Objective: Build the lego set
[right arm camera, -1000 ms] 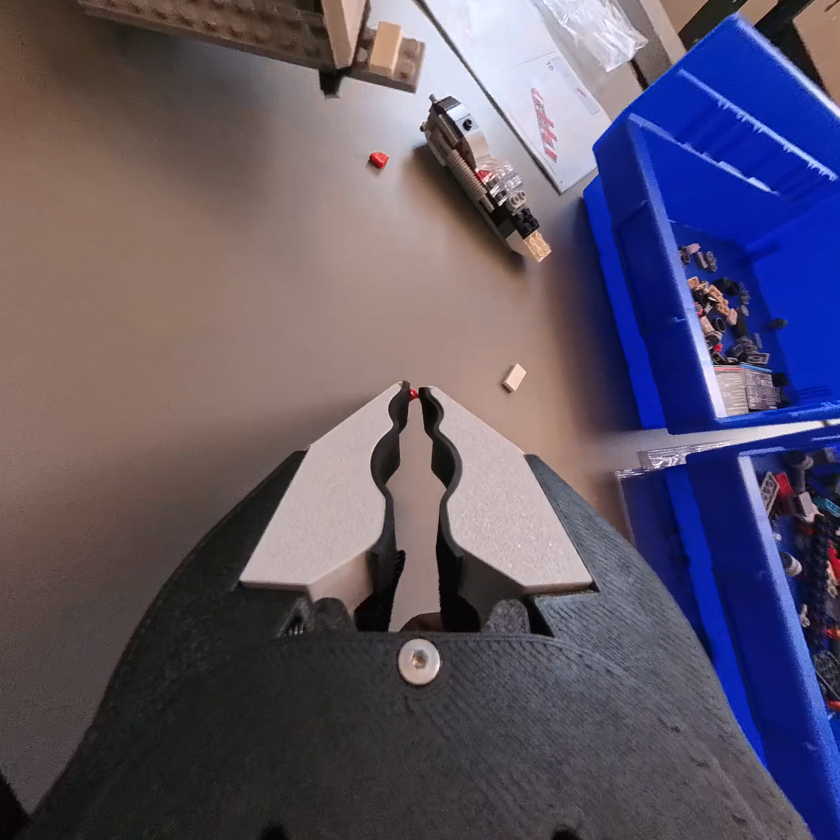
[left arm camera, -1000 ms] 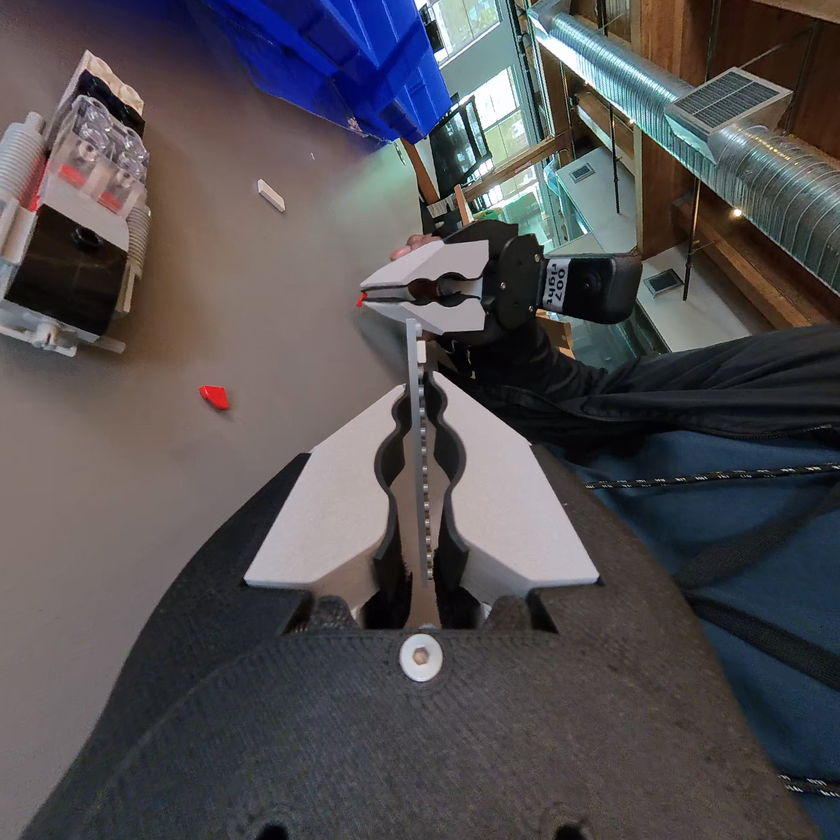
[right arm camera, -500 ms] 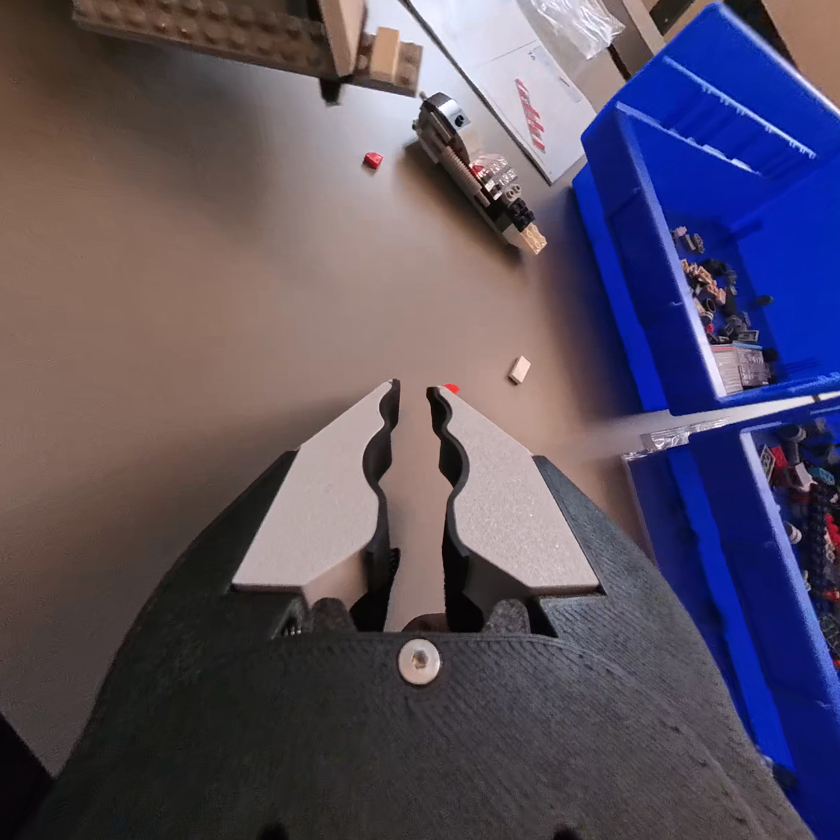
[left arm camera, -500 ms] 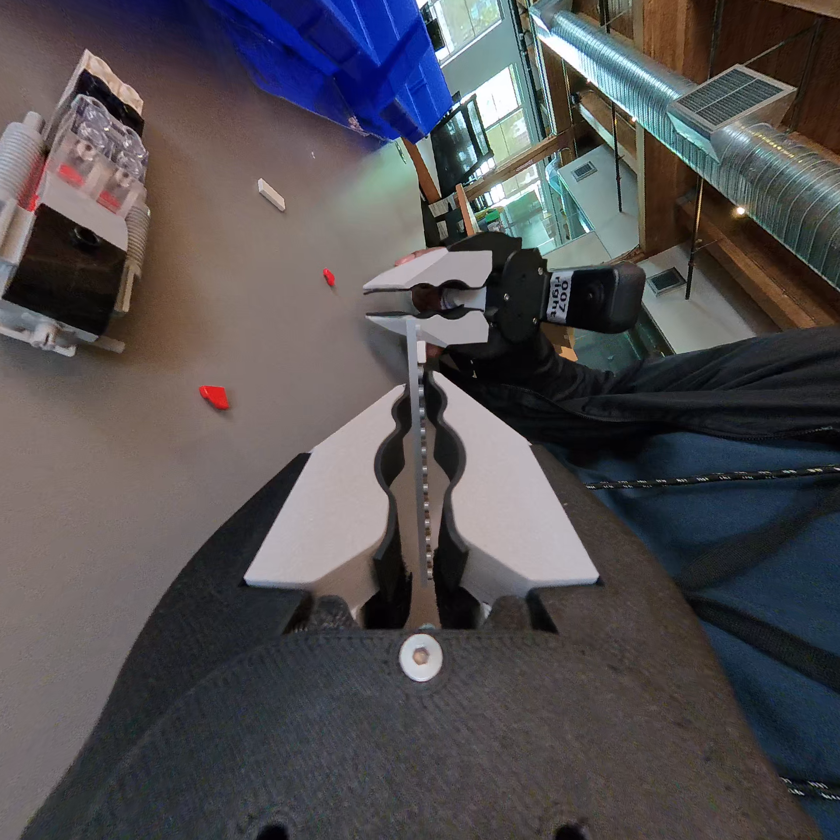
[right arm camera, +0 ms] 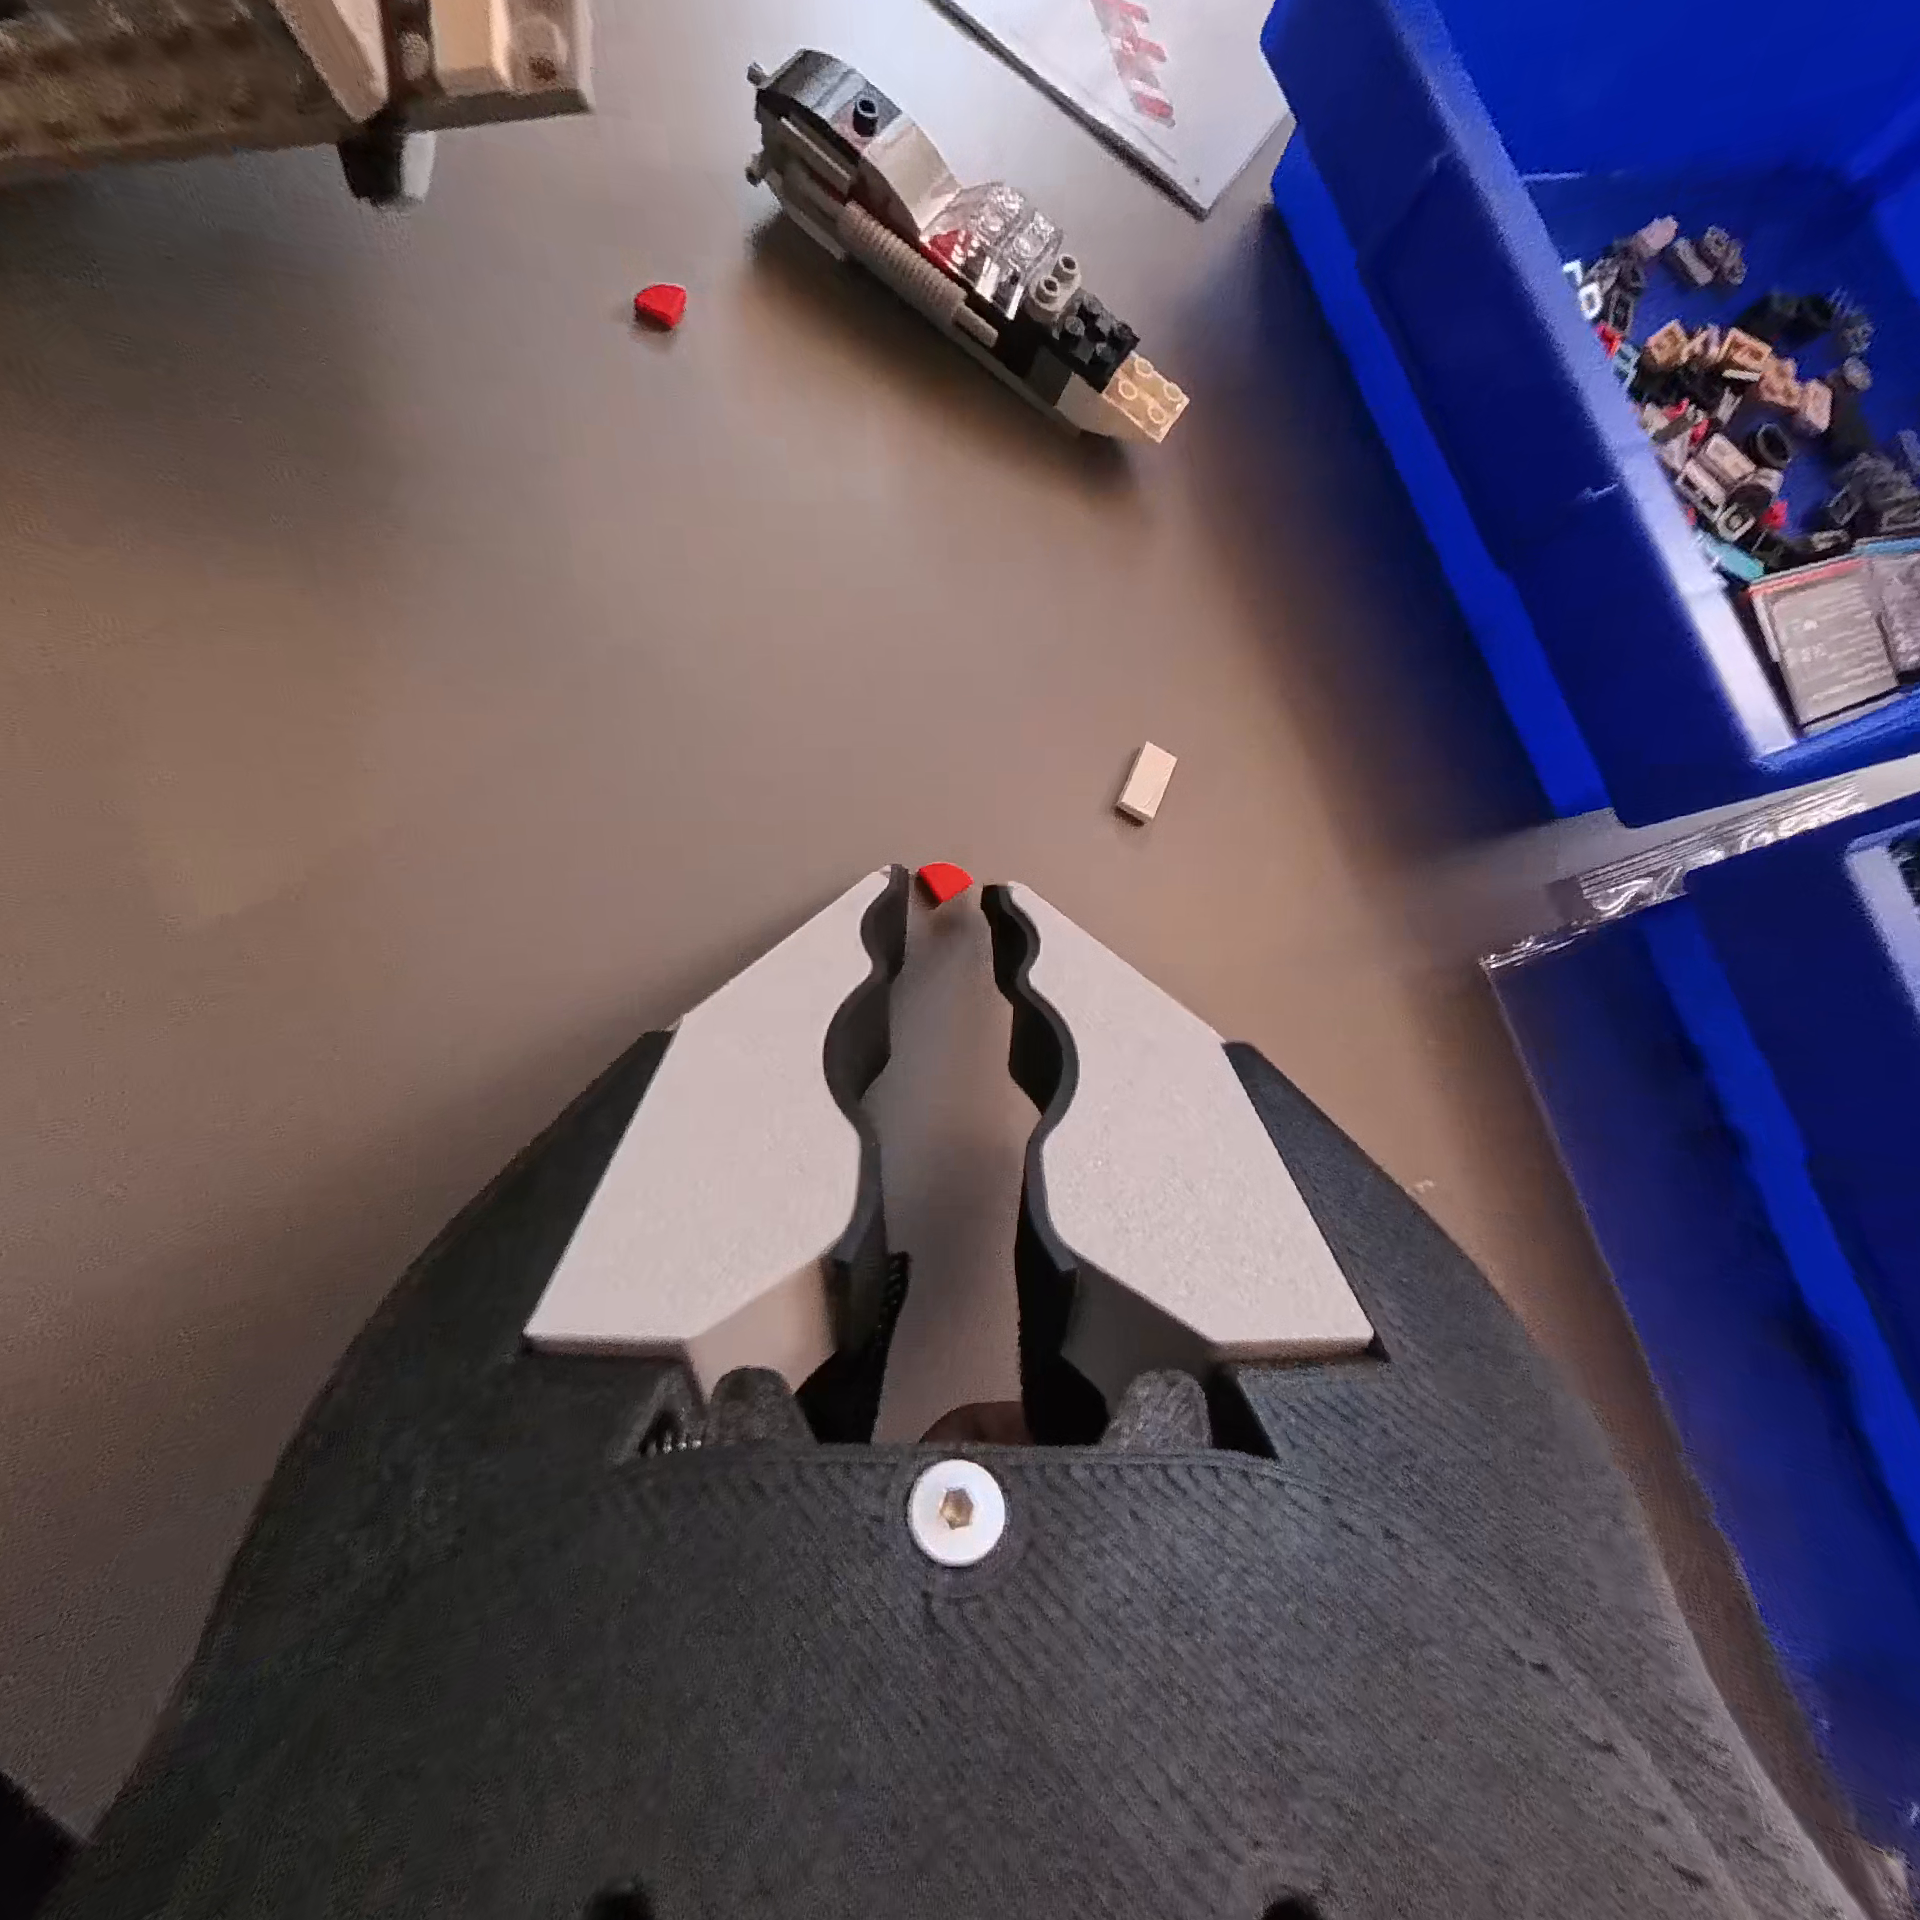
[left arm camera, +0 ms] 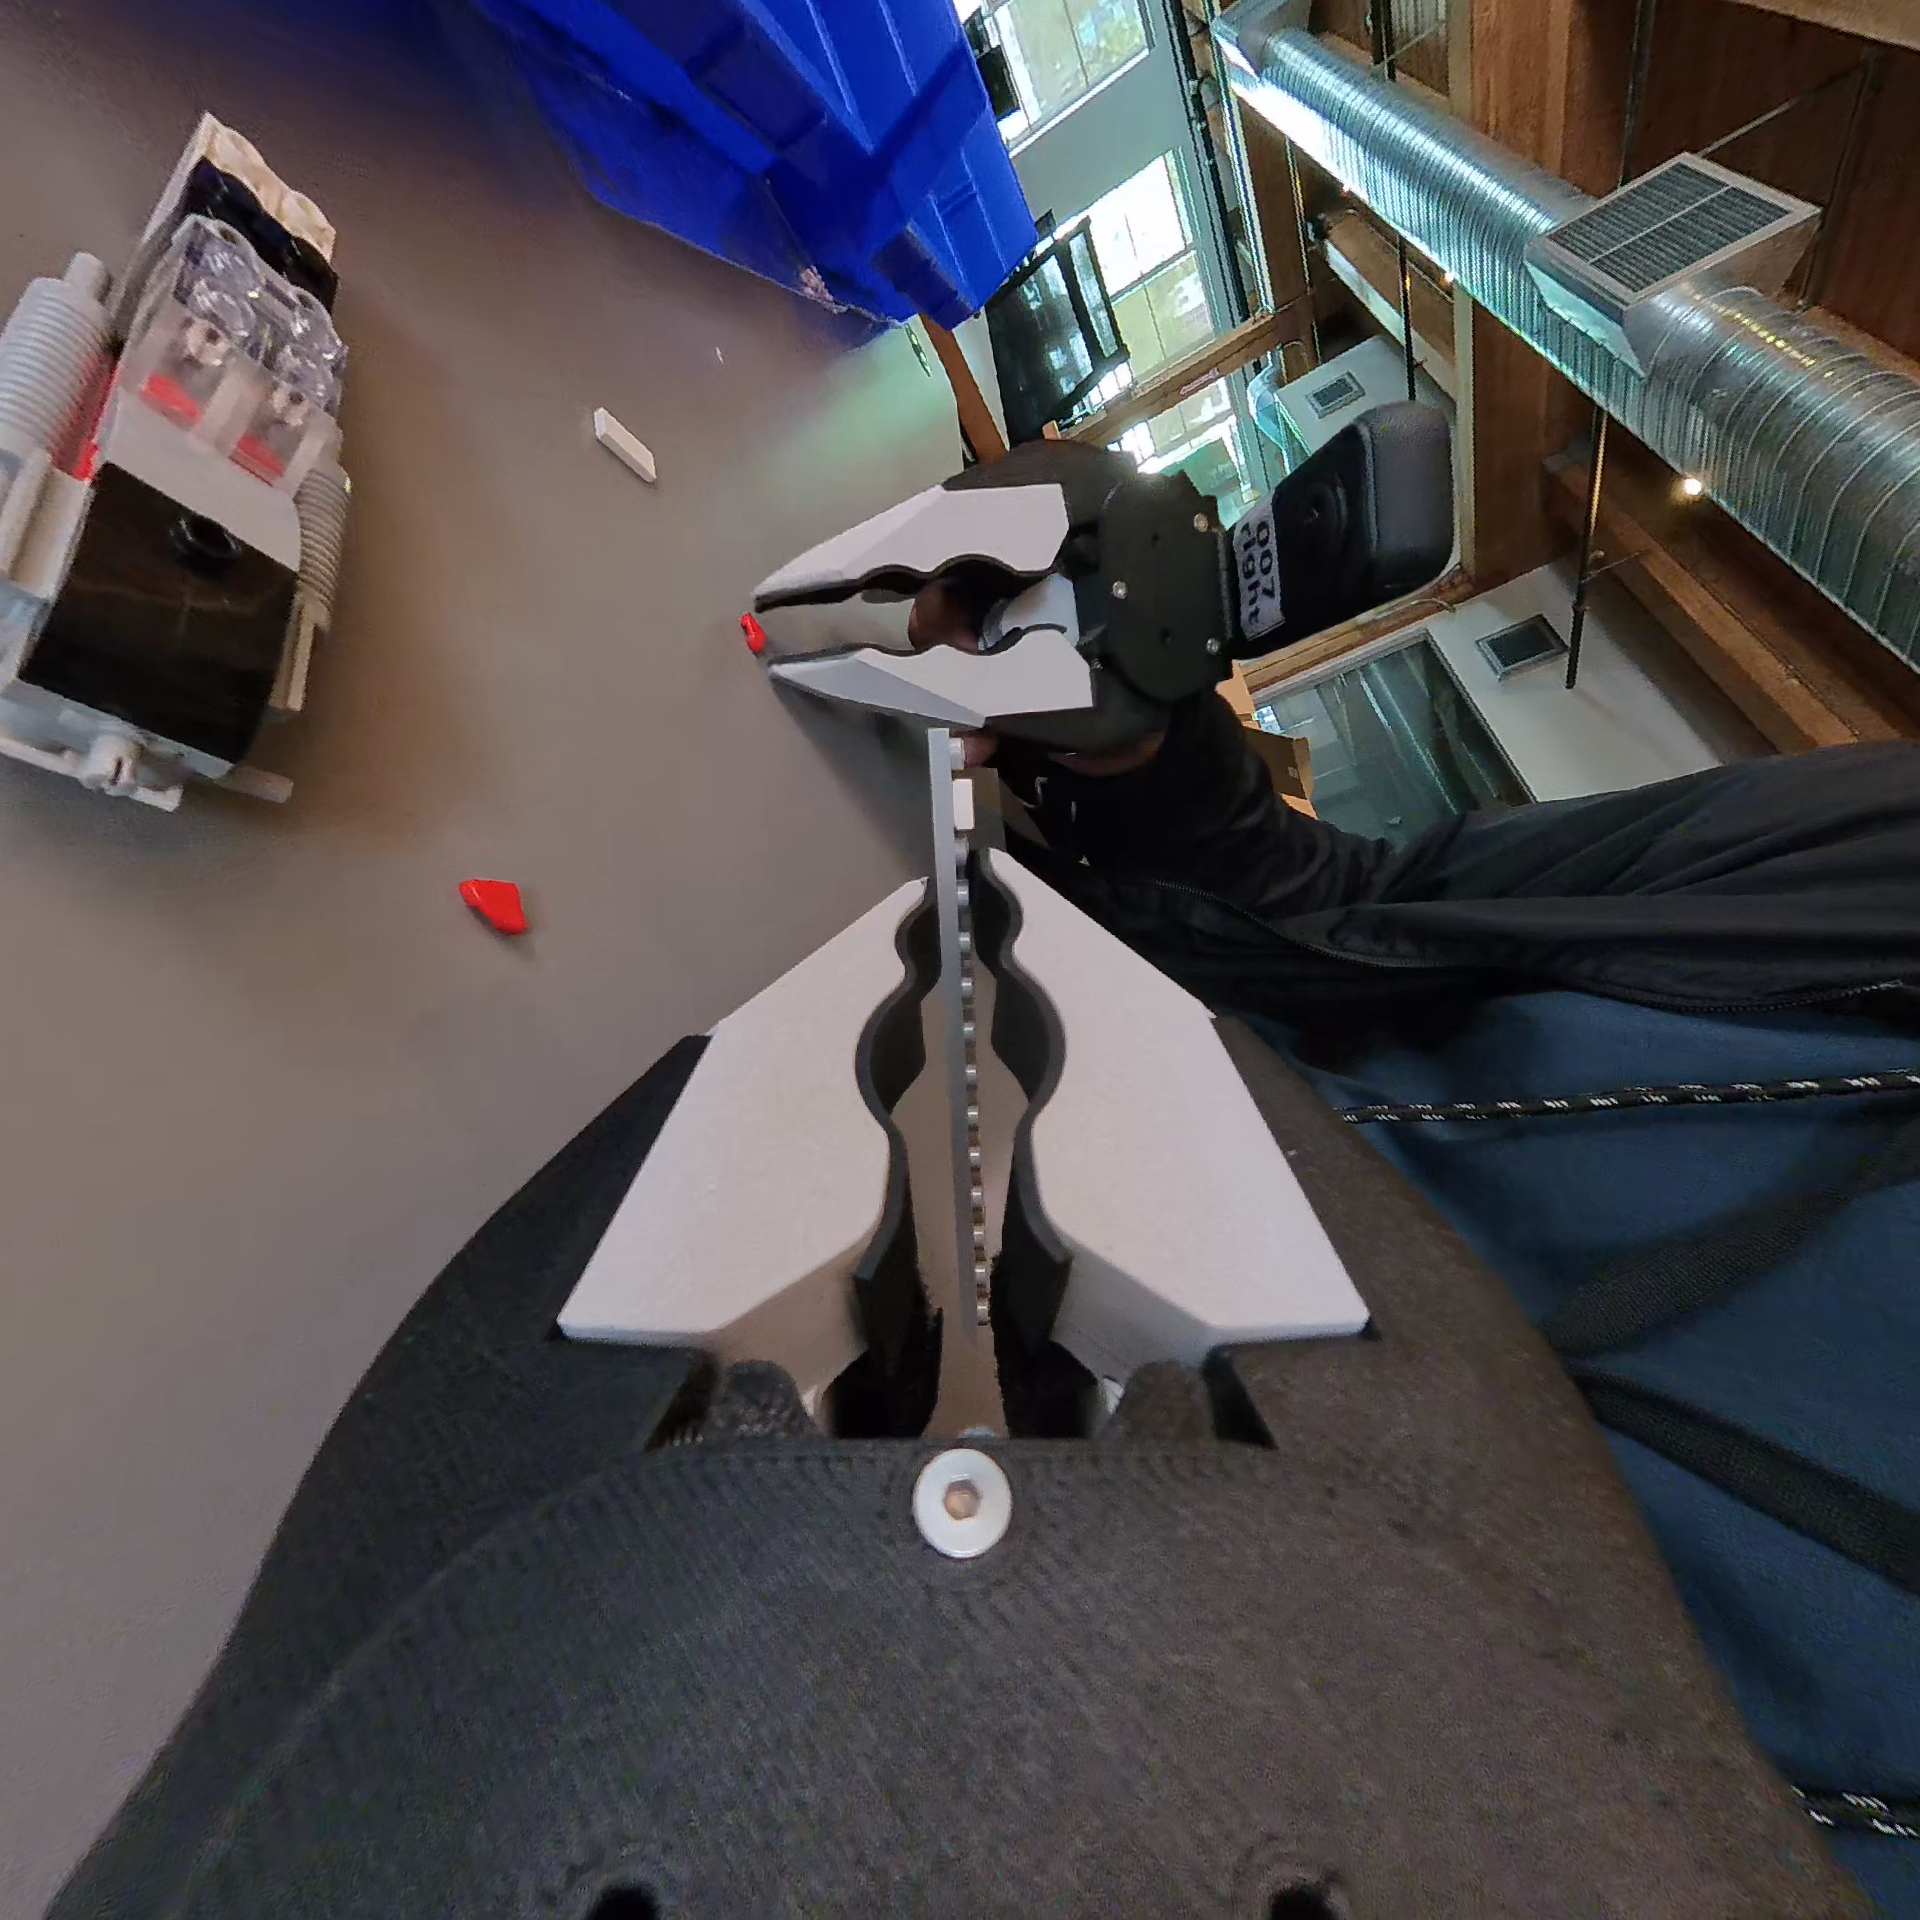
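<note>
My left gripper (left arm camera: pixel 954 868) is shut on a thin grey studded plate (left arm camera: pixel 948 790), seen edge-on and sticking out past the fingertips. The plate, with tan bricks on it, also shows at the top left of the right wrist view (right arm camera: pixel 156 94). My right gripper (right arm camera: pixel 940 889) is open, low over the table. A small red rounded piece (right arm camera: pixel 943 881) lies on the table between its tips. In the left wrist view the right gripper (left arm camera: pixel 769 639) shows with that red piece (left arm camera: pixel 750 631) at its tips.
A second red piece (right arm camera: pixel 660 307) and a tan tile (right arm camera: pixel 1146 781) lie loose on the brown table (right arm camera: pixel 416 675). A partly built black, grey and clear vehicle (right arm camera: pixel 956 249) lies farther off. Blue bins (right arm camera: pixel 1558 468) of parts stand at the right, a paper sheet (right arm camera: pixel 1122 83) behind. My hands' fingertips stand some 12 cm from each other. My right gripper is the nearer one to the tan tile (right arm camera: pixel 1146 781): about 4 cm, against 15 cm. It is also in sight in the left wrist view (left arm camera: pixel 627 444).
My right gripper opened and the red piece it pinched dropped onto the table. The gripper then came down with its tips around that piece. The left gripper stayed shut on the plate.
</note>
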The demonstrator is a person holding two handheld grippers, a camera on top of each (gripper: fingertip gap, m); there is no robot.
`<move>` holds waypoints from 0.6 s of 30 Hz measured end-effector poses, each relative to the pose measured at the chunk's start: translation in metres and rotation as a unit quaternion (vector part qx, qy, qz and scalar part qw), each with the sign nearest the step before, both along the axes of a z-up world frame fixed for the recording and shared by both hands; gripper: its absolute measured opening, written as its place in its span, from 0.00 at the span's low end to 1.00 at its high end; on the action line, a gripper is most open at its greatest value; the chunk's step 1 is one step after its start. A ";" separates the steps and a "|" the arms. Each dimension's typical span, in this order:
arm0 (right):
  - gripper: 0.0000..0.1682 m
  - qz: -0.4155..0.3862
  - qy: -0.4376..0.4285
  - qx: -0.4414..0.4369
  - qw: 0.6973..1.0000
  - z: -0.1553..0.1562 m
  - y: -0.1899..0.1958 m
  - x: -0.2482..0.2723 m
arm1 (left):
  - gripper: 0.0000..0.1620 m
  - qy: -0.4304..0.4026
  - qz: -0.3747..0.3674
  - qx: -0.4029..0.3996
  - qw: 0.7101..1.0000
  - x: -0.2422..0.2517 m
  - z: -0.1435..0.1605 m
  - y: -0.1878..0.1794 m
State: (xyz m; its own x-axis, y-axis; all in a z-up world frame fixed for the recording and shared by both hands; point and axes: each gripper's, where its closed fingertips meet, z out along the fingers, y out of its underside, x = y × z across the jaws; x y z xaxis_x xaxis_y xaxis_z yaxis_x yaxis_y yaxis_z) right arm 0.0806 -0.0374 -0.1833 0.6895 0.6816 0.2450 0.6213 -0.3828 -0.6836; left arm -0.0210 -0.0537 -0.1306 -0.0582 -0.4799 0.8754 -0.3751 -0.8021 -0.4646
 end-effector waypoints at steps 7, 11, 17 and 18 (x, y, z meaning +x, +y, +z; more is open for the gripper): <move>0.11 0.013 0.020 -0.020 1.000 0.000 -0.007 -0.016 | 0.04 0.004 0.001 -0.002 1.000 0.000 -0.001 0.000; 0.15 0.021 0.027 -0.026 0.999 0.000 -0.009 -0.024 | 0.04 0.004 0.001 -0.002 1.000 0.000 -0.001 0.000; 0.16 -0.004 0.042 -0.007 0.999 0.009 0.001 -0.011 | 0.04 0.004 0.000 0.000 1.000 0.000 -0.001 0.000; 0.16 -0.010 0.041 -0.012 0.999 0.007 0.002 -0.008 | 0.04 0.004 0.000 0.001 1.000 0.000 -0.001 -0.001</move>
